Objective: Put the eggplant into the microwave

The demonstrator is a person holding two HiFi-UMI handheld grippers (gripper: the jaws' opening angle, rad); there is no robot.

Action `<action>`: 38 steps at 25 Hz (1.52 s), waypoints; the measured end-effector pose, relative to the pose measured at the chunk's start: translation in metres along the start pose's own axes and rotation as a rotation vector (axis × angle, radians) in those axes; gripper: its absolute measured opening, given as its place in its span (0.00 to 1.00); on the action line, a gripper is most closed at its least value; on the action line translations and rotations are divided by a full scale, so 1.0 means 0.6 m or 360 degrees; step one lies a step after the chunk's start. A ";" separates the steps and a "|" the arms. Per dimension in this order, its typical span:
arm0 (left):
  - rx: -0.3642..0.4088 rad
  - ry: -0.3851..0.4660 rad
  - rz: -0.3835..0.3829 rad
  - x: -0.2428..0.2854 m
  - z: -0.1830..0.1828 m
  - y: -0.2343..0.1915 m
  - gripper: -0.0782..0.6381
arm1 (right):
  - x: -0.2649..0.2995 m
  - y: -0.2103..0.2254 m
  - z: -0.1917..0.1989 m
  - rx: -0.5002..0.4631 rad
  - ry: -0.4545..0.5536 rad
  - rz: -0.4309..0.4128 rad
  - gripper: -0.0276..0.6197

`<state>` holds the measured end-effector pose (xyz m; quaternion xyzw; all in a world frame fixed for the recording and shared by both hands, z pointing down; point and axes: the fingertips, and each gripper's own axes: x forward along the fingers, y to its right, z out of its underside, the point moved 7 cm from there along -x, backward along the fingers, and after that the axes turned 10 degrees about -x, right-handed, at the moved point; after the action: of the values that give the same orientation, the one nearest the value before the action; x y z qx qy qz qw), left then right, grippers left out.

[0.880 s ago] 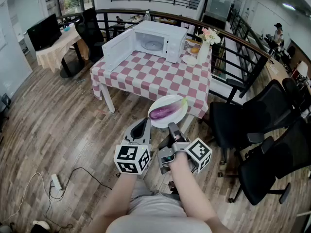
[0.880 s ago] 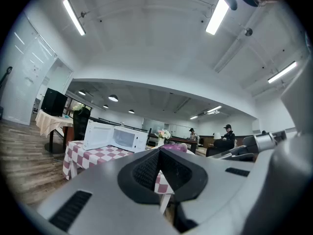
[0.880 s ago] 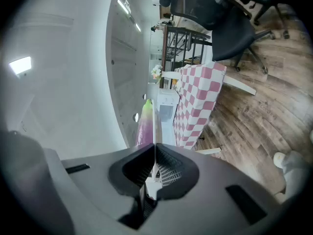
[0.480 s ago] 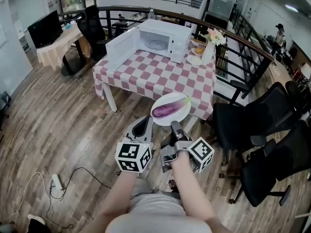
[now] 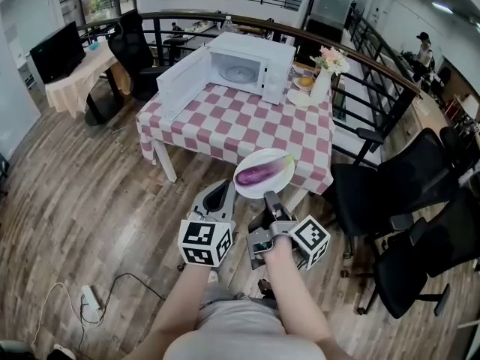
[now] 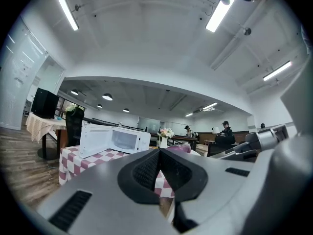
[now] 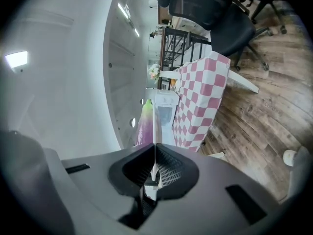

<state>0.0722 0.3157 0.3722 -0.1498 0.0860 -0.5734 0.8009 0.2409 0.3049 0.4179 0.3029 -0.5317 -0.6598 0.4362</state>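
A purple eggplant (image 5: 262,173) lies on a white plate (image 5: 249,186) held in the air just before the checkered table (image 5: 247,130). My right gripper (image 5: 270,199) is shut on the plate's near rim; in the right gripper view the plate (image 7: 154,126) shows edge-on between the jaws, with the eggplant (image 7: 145,126) beside it. My left gripper (image 5: 219,196) stays left of the plate, shut and empty, and from it the eggplant (image 6: 181,148) peeks over the jaws. The white microwave (image 5: 247,66) stands at the table's far side with its door (image 5: 182,82) swung open to the left.
A vase of flowers (image 5: 324,73) and a small plate stand right of the microwave. Black office chairs (image 5: 390,190) crowd the right side. A dark railing runs behind the table. A power strip (image 5: 91,298) with its cable lies on the wooden floor at lower left.
The person has edged slightly toward the table; the floor items slide down the picture. Both grippers and the plate with the eggplant keep the same pose.
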 end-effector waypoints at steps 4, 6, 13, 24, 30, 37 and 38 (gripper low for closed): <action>-0.0019 -0.0006 0.0020 0.027 -0.015 -0.042 0.11 | 0.049 -0.010 0.007 0.0000 0.0027 -0.0003 0.09; -0.0020 -0.0010 0.0029 0.040 -0.023 -0.063 0.11 | 0.071 -0.010 0.014 0.0004 0.0033 0.0005 0.09; -0.0027 -0.0003 0.0056 0.067 -0.045 -0.122 0.11 | 0.132 -0.018 0.044 0.0024 0.0054 0.0000 0.09; -0.0055 -0.0030 0.0110 0.078 -0.054 -0.184 0.11 | 0.185 -0.023 0.081 0.0024 0.0108 0.0006 0.09; -0.0057 -0.0024 0.0102 0.088 -0.060 -0.210 0.11 | 0.208 -0.022 0.097 0.0021 0.0091 0.0025 0.09; -0.0076 -0.0016 0.0075 0.114 -0.065 -0.239 0.11 | 0.250 -0.016 0.091 0.0022 0.0074 0.0033 0.09; -0.0074 -0.0015 0.0071 0.120 -0.066 -0.244 0.11 | 0.259 -0.016 0.090 0.0023 0.0070 0.0031 0.09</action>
<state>-0.0472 0.1986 0.3868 -0.1692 0.0988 -0.5524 0.8102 0.1240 0.1895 0.4320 0.3153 -0.5297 -0.6449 0.4518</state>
